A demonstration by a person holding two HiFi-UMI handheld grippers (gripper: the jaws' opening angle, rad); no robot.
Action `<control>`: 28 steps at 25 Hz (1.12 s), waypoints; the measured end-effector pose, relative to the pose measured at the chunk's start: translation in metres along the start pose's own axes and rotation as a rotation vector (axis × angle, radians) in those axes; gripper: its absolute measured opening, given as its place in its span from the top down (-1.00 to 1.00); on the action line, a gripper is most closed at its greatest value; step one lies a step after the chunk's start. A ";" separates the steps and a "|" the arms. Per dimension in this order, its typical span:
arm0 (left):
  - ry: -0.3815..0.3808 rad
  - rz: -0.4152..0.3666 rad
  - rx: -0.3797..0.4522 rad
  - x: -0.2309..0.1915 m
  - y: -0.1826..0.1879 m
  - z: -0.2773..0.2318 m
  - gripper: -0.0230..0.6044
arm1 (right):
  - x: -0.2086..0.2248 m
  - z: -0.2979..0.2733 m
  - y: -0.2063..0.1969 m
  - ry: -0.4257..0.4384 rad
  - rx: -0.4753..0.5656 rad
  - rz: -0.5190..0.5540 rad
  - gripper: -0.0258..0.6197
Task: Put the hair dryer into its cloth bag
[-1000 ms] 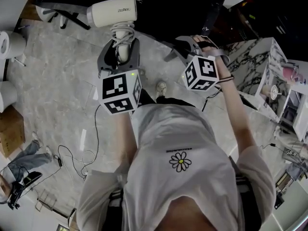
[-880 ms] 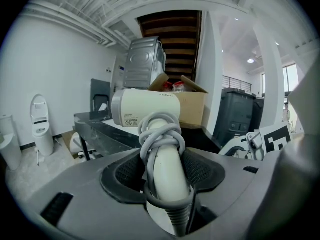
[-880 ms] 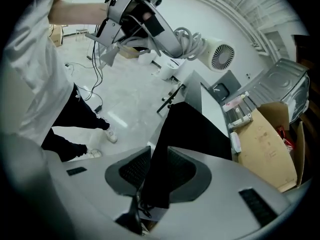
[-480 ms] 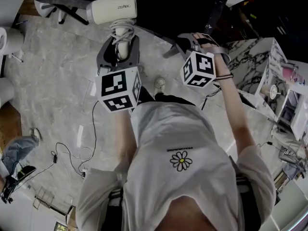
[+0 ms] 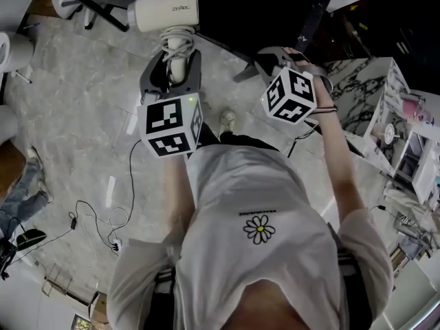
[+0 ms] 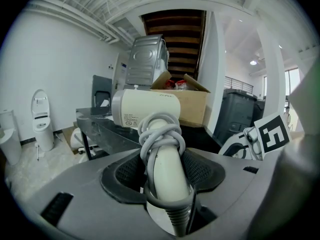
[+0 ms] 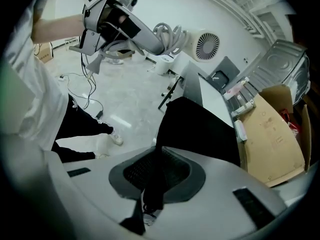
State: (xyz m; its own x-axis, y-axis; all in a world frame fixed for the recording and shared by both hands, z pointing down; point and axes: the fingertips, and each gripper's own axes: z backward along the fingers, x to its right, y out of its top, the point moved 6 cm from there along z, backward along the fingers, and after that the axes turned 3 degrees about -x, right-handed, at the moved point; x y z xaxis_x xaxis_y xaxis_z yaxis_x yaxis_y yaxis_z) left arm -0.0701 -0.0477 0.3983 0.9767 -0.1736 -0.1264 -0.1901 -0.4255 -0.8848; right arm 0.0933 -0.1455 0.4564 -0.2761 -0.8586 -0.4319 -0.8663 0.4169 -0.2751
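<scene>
The head camera looked steeply down from above the person [image 5: 258,232] onto the floor [image 5: 82,115]. The camera on the left tongs [image 5: 173,64] sat close behind their jaws and faced almost level toward the far counter [image 6: 95,123] and cardboard box [image 6: 192,104]. The camera on the right tongs [image 5: 275,57] pointed downward, very near the cloth bag [image 7: 200,129]. It shared the left tongs, hair dryer [image 5: 165,11] and floor with the head view, and the box with the left view.

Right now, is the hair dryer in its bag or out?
Out: left tongs grip the hair dryer by its handle; right tongs have just been closing on the black bag.
</scene>
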 end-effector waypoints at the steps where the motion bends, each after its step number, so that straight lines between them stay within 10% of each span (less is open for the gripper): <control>1: 0.002 0.001 0.001 -0.001 0.000 0.000 0.18 | 0.000 0.000 0.000 0.003 -0.002 -0.006 0.82; 28: -0.116 -0.079 -0.055 0.034 0.030 0.014 0.18 | 0.085 0.063 0.020 -0.272 0.250 -0.181 0.86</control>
State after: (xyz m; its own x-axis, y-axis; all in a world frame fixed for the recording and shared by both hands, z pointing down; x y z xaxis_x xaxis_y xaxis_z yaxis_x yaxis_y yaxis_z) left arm -0.0407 -0.0542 0.3617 0.9932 -0.0346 -0.1110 -0.1139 -0.4828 -0.8683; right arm 0.0782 -0.1914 0.3600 0.0209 -0.8287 -0.5594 -0.7534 0.3547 -0.5537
